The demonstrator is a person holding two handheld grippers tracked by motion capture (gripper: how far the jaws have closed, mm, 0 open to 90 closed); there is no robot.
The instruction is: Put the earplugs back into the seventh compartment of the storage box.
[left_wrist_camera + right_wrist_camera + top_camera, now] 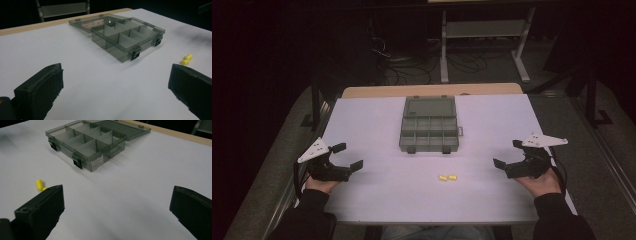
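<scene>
A person is holding the left gripper [347,156] and right gripper [507,153] wide open and empty at the table's [377,115] near corners. Two yellow plugs [447,177] are lying just before the open box [429,131]. Judging by this, either gripper should be approaching low, straddling one plug. The right gripper view is showing a label [97,162] on the box's side.

A dim lab: white work table [377,200], tangled floor cables [412,65], metal bench frame [484,30] behind.
</scene>
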